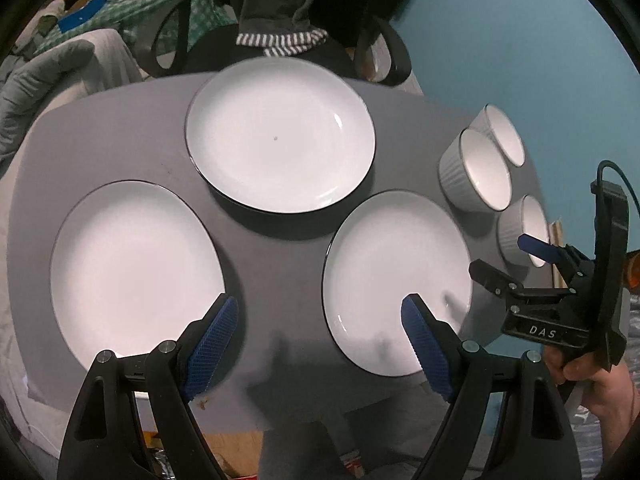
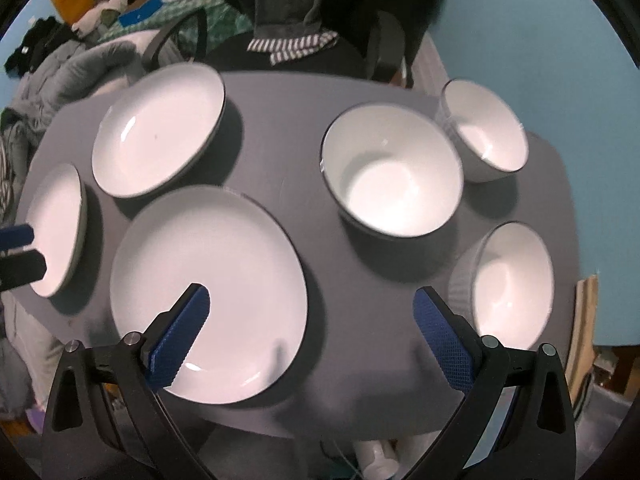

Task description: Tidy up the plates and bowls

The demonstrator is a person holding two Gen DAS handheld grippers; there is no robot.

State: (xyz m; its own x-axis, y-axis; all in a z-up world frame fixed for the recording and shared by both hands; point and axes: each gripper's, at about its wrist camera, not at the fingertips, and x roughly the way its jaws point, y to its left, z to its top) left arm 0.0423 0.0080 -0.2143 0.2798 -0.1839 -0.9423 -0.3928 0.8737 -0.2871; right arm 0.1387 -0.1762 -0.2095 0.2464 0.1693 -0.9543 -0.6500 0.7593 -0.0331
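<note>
The table is grey and holds everything: three plates and three bowls, all spread out singly. Judging by that, the organizing has barely begun. Nothing is stacked and nothing is lifted, so grouping the plates into one pile and the bowls into another is all still to do.

The plates sit on the left and middle of the table. The left plate lies near the front edge, the far plate is toward the chair behind, and the near plate sits between the two grippers. They lie close together, none overlapping. All three are empty, apart from a small speck on the far plate.

The bowls stand on the right side, well clear of the plates. The middle bowl is roughly central in the right wrist view, the far bowl is at the back corner, and the ribbed near bowl is by the right edge. Each is empty.

The left gripper hovers over the front edge, fingers spread wide, holding nothing. The right gripper is likewise spread and empty, poised between the near plate and the near bowl.
</note>
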